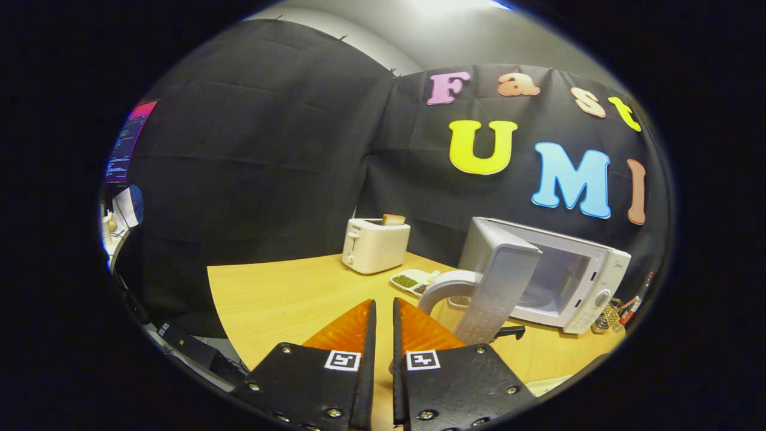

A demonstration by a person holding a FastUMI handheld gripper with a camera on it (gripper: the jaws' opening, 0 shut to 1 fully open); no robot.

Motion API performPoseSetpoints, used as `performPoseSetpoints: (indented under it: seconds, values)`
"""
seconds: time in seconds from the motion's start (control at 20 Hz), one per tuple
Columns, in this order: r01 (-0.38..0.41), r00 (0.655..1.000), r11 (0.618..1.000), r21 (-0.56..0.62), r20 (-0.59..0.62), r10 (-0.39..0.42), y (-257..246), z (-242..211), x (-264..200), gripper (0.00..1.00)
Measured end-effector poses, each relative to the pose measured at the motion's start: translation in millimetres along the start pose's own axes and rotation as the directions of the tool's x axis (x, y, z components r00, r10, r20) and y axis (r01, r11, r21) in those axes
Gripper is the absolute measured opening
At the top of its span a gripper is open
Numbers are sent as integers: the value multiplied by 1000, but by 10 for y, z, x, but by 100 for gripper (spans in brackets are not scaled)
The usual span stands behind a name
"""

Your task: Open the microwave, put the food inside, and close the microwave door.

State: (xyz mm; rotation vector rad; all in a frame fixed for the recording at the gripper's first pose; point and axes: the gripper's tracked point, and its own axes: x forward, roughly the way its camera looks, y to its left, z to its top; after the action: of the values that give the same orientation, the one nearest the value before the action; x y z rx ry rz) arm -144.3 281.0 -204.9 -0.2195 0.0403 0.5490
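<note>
The microwave [559, 281] was seen at right of centre, its door [499, 287] swung open. The food tray [413, 280] was left on the table [281, 293], between toaster [375, 244] and microwave. The gripper [383, 323] was held nearly closed, empty; it should be opened wide before the tray is approached. The tray's contents were hard to make out.
</note>
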Motion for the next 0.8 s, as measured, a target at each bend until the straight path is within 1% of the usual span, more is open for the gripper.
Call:
performPoseSetpoints:
  seconds: [0.1, 0.25, 0.45, 0.6, 0.65, 0.7, 0.75, 0.8]
  values:
    - [58, 998, 998, 10, 1, -58, -289, -5, -33, 14]
    - [173, 985, 984, 40, -20, -172, -809, -80, -9, 14]
    - [249, 967, 962, 114, -74, -242, -1379, -234, 87, 14]
    - [298, 953, 948, 115, -95, -288, -1756, -339, 198, 14]
    - [325, 944, 941, 95, -86, -318, -1891, -349, 241, 14]
    - [368, 928, 927, 76, -90, -361, -2057, -383, 270, 14]
    - [408, 911, 910, 78, -99, -400, -2212, -429, 295, 14]
    - [433, 900, 895, 108, -115, -421, -2330, -470, 326, 14]
